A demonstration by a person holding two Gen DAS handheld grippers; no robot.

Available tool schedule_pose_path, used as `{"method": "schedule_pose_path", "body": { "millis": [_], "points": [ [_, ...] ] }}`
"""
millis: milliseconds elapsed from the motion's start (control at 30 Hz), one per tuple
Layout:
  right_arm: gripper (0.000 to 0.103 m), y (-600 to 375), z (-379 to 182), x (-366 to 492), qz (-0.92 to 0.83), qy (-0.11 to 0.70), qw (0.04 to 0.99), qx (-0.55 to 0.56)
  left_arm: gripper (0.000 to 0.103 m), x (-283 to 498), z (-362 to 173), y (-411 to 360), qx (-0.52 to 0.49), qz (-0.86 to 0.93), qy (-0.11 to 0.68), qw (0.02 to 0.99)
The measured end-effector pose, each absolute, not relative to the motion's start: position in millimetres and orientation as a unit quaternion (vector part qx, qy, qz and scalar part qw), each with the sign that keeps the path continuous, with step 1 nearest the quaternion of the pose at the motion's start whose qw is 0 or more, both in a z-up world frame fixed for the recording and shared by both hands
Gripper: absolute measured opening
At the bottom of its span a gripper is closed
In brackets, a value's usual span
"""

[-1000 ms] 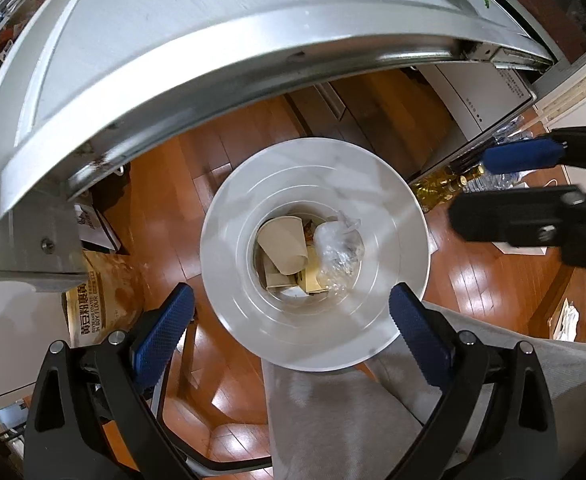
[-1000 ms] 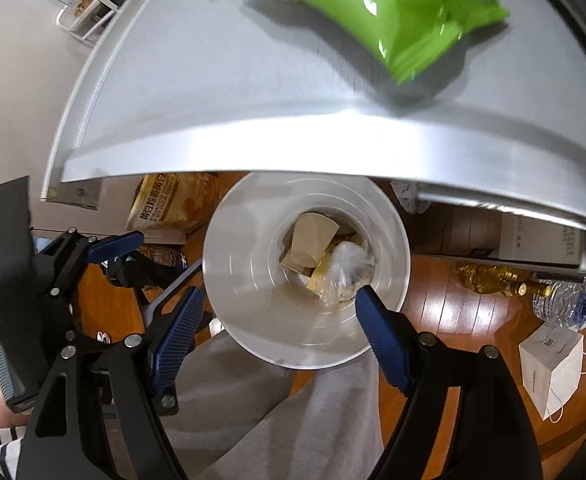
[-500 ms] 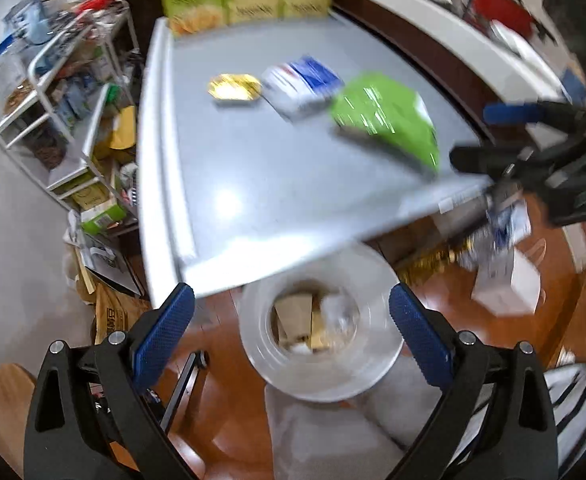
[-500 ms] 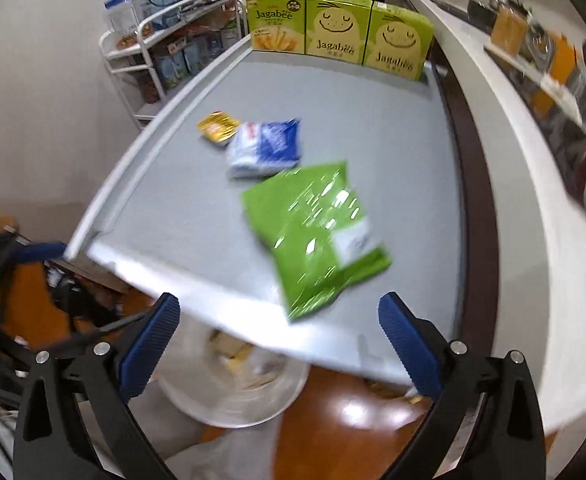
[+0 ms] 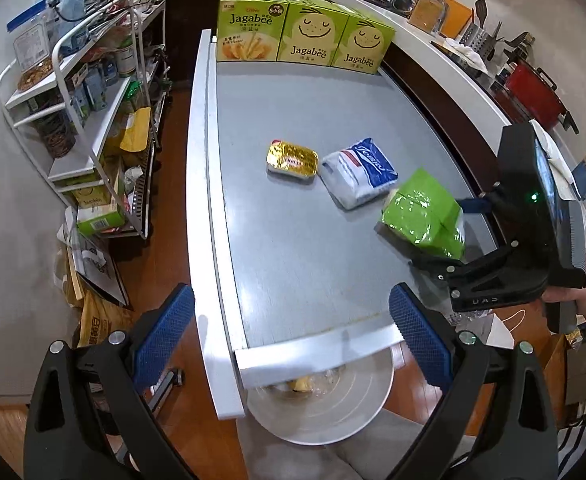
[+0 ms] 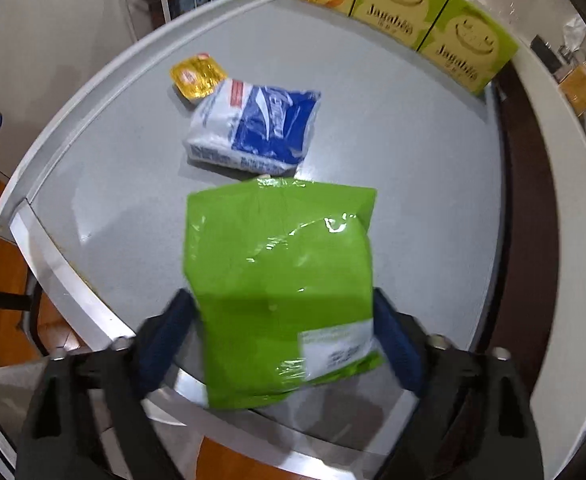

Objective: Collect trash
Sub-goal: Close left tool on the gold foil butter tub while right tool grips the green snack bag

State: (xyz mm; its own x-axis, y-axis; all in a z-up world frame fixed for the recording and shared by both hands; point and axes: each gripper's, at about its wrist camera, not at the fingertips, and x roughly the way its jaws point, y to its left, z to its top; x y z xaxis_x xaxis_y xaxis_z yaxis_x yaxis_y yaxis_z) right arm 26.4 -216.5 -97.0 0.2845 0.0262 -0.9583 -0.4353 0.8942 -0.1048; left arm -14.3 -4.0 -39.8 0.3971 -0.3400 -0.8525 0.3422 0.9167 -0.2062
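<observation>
Trash on the grey table (image 5: 293, 128): green snack bag (image 6: 283, 292), blue-and-white pouch (image 6: 255, 130), gold foil tub (image 6: 197, 74). Three Jagabee boxes (image 5: 305, 34) stand in a row along the table's far edge; these look like stock, not trash.

Right gripper (image 6: 281, 340): jaws open, one on each side of the green snack bag's near end. Blur in the right wrist view hides whether the pads touch the film, so no grip can be confirmed. The bag lies close to the table's near edge and right side, its printed-label end overhanging the near rim slightly. That end is the one the jaws straddle, probably because an overhanging end can be pinched without scraping the table.

Left gripper (image 5: 293, 328): jaws open, empty, held above the near-left corner of the table. Directly below it, partly tucked under the near edge, sits the white bin (image 5: 321, 412), with some scraps visible inside. Judgement: the bin is parked there so items need only a short carry off the near edge.

Blue-and-white pouch lies mid-table, just beyond the green bag's far end; gold foil tub is just beside the pouch on its left. Both untouched.

Step in hand, as judged: closing on the green bag. Risk: slick film may slip from a shallow pinch.
</observation>
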Motion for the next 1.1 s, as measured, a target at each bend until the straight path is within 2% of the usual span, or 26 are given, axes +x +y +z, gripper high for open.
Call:
{"method": "schedule_pose_path", "body": {
  "millis": [467, 900, 1000, 1100],
  "points": [
    [0.071, -258.9, -84.3, 31.7, 0.109, 0.598, 0.794, 0.002, 0.099, 52.3, -64.4, -41.2, 0.057, -0.218, 0.532, 0.817],
    [0.071, -259.6, -90.5, 45.7, 0.056, 0.588, 0.807, -0.01, 0.099, 106.4, -92.1, -71.7, 0.11, -0.215, 0.54, 0.806],
    [0.073, -262.6, -90.5, 59.2, 0.042, 0.585, 0.81, -0.014, 0.099, 112.4, -97.8, -76.0, 0.116, -0.209, 0.543, 0.805],
    [0.085, -259.0, -95.7, 69.9, 0.043, 0.595, 0.802, -0.03, 0.099, 111.5, -97.4, -81.9, 0.132, -0.206, 0.532, 0.811]
  ]
}}
